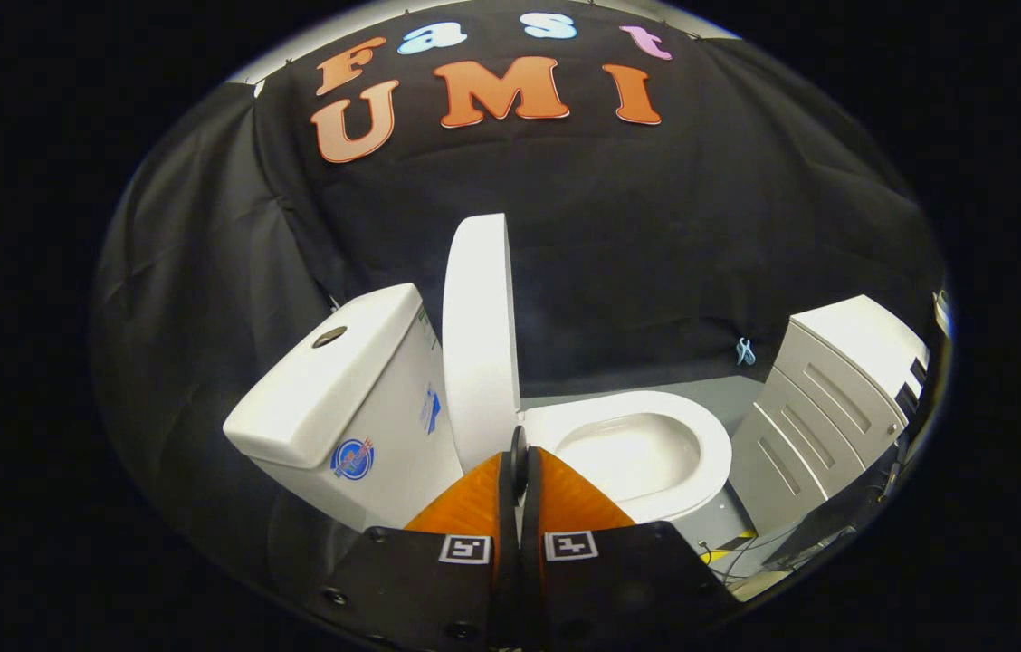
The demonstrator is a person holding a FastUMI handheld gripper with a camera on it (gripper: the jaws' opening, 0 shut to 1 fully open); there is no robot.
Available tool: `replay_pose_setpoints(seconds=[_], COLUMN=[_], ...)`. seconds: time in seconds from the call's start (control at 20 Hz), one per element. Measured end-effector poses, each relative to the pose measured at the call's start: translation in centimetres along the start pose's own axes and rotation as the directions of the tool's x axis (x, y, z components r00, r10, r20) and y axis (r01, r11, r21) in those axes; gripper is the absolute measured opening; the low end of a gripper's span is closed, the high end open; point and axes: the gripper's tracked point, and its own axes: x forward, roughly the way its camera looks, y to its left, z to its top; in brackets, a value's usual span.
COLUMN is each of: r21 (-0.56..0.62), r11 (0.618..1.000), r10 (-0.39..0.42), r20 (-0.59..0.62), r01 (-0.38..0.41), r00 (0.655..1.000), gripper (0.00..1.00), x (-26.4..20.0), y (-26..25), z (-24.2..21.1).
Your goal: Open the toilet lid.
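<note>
Closed on nothing, my tool (518, 453) sits just before the raised white plastic toilet lid (477, 335); rigid, slick, likely light, best pushed at its rim.

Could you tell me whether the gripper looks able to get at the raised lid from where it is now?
Probably yes. The gripper has its fingers closed together with nothing between them, just short of the lower edge of the lid, which stands upright beside the tank. Nothing lies between them.
</note>
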Motion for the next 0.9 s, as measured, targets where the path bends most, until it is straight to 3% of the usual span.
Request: replay_pose_setpoints(seconds=[0.9], r21=[-0.152], r11=[0.988], r10=[0.03], r20=[0.025], r01=[-0.026], r00=[0.999], gripper=[0.08], x=[0.2], y=[8.2], z=[-1.6])
